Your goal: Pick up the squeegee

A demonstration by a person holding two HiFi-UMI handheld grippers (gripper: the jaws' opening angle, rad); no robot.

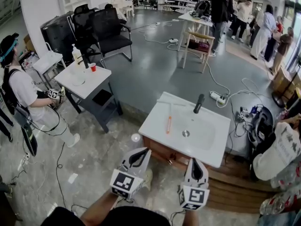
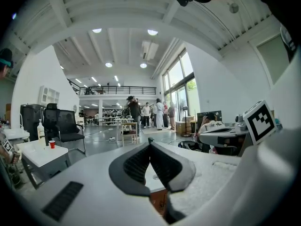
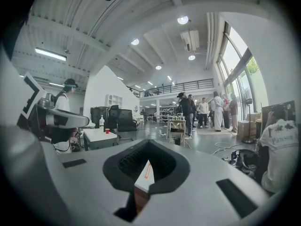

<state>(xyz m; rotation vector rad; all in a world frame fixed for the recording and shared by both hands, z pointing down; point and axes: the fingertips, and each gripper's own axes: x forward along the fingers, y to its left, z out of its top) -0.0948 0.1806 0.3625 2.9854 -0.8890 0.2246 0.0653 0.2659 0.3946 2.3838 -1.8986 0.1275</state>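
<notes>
Squeegee [image 1: 168, 124]: orange handle, lies flat on left part of white sink worktop [image 1: 153, 122], beside the basin, well apart from black faucet [image 1: 199, 103]. Blade end prob. toward far edge, but too faint to be sure.

Left gripper [image 1: 142, 151]: low, just off worktop's near-left corner. Fingers fully together, nothing btwn them.

Right gripper [image 1: 194, 162]: at near edge, approx. level w/ the left one. Fingers pressed together, empty. Neither gripper touches the squeegee; both point toward the sink.
</notes>
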